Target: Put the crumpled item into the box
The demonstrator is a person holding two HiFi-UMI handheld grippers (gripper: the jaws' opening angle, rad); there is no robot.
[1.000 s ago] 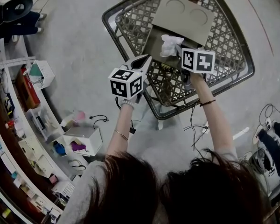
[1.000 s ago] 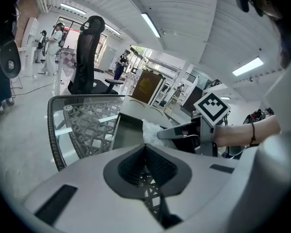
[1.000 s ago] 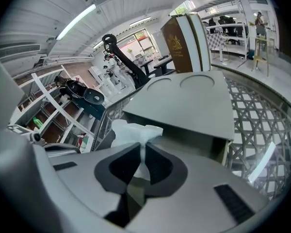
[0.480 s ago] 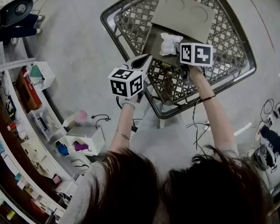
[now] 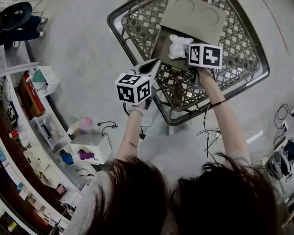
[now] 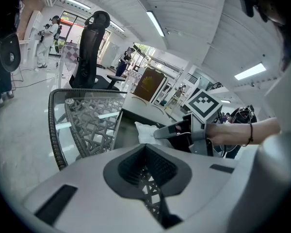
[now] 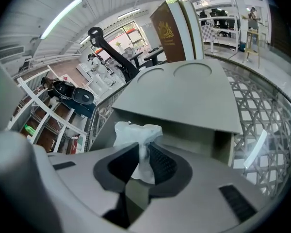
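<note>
Over the box (image 5: pixel 160 45), the right claw (image 7: pixel 139 147), jaws just easing apart, is pinching the soft, light tissue (image 7: pixel 136 131) mid-wad; the left claw (image 6: pixel 146 146) is idling closed.

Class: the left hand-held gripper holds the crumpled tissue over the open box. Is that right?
No: the right hand-held gripper holds the crumpled tissue over the open box, its jaws having just been opening with it between them, as the right gripper view shows.
</note>
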